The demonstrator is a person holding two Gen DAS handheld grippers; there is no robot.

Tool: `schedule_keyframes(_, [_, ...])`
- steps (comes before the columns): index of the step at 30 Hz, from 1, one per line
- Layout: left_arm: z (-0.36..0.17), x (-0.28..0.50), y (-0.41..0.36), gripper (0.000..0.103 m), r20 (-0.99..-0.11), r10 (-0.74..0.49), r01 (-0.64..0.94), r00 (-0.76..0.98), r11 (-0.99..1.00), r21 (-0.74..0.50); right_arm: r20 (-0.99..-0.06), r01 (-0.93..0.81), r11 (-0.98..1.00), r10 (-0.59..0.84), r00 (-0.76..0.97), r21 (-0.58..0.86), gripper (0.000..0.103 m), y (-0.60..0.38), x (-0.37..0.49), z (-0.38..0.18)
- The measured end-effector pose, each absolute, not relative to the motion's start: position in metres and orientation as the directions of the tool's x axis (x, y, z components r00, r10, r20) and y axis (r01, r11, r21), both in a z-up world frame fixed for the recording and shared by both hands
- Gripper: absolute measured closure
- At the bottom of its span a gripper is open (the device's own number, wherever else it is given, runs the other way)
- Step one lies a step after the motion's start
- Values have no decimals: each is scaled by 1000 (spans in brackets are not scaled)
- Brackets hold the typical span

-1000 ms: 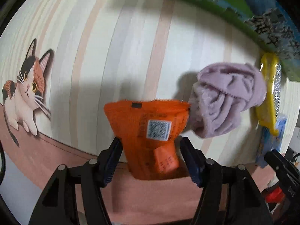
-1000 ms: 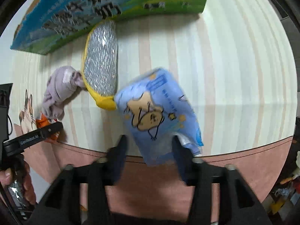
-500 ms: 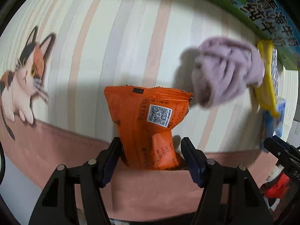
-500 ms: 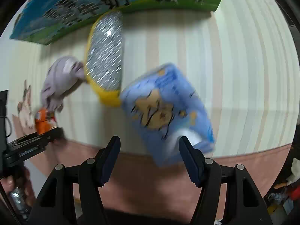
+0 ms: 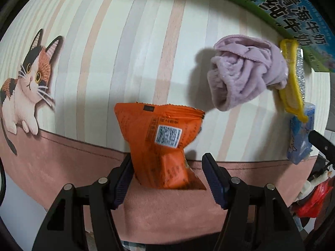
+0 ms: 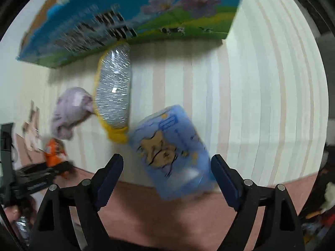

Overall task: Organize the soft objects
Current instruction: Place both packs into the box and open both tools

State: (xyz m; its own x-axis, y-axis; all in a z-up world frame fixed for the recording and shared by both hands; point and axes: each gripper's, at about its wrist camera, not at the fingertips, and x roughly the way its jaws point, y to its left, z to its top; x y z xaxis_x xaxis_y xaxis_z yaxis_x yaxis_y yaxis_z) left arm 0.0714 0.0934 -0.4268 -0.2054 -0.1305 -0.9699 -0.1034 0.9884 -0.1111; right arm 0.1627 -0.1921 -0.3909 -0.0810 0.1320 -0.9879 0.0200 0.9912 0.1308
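An orange snack packet (image 5: 162, 146) lies on the mat between the open fingers of my left gripper (image 5: 167, 173), touching the left finger and clear of the right one. A crumpled lilac cloth (image 5: 245, 73) lies beyond it to the right. A blue tissue pack (image 6: 171, 152) lies between the wide-open fingers of my right gripper (image 6: 167, 175), apart from both. A yellow-rimmed silver scrubber (image 6: 114, 96) lies just beyond the pack. The cloth (image 6: 70, 113) and the orange packet (image 6: 53, 152) also show at the left of the right wrist view.
A large blue-and-green milk carton box (image 6: 129, 21) stands at the far edge of the striped mat (image 6: 261, 104). A cat picture (image 5: 27, 87) is printed on the mat's left. The mat's pink border (image 5: 62, 167) runs along the near edge. Clutter lies beyond the right edge.
My right gripper opened and let go of the blue tissue pack, which now lies on the mat. My left gripper stayed open around the orange packet and shifted slightly.
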Motion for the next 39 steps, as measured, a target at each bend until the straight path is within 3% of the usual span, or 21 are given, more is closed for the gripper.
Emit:
schedule_keyframes(5, [-434, 75, 76, 40, -975, -95, -76, -202, 994, -81, -981, -50, 988, 140, -131, 148, 16, -185, 169, -415])
schedule_keyframes(10, [-416, 88, 44, 40, -975, -98, -66, -199, 994, -86, -927, 96, 950, 310, -210, 296, 18, -188, 162, -420])
schedule_keyframes(19, [-415, 100, 37, 40, -980, -83, -82, -179, 994, -70, -959, 88, 978, 204, -194, 190, 18, -182, 173, -420])
schedule_keyframes(20, [-414, 101, 34, 48, -982, -60, -69, -177, 996, -48, -962, 85, 981, 187, -199, 173, 19, -180, 174, -422])
schedule_keyframes(21, [-412, 102, 31, 54, -984, -39, -58, -172, 998, -29, -965, 88, 983, 173, -195, 159, 21, -178, 174, -423])
schedule_keyframes(23, [-407, 103, 24, 57, -985, -43, -36, -167, 999, -37, -977, 76, 989, 139, -164, 128, 42, -180, 176, -416])
schedule_keyframes(27, [-392, 95, 6, 57, -987, -13, 3, -159, 1000, -14, -978, 75, 989, 139, -155, 129, 53, -179, 168, -408])
schedule_keyframes(33, [-345, 68, -17, 57, -981, -127, -3, -144, 992, -127, -951, 115, 961, 268, -155, 252, 55, -189, 150, -372])
schedule_keyframes(39, [-245, 101, -54, 57, -962, -273, 49, 6, 961, -272, -923, 74, 922, 383, -43, 380, 55, -188, 164, -273])
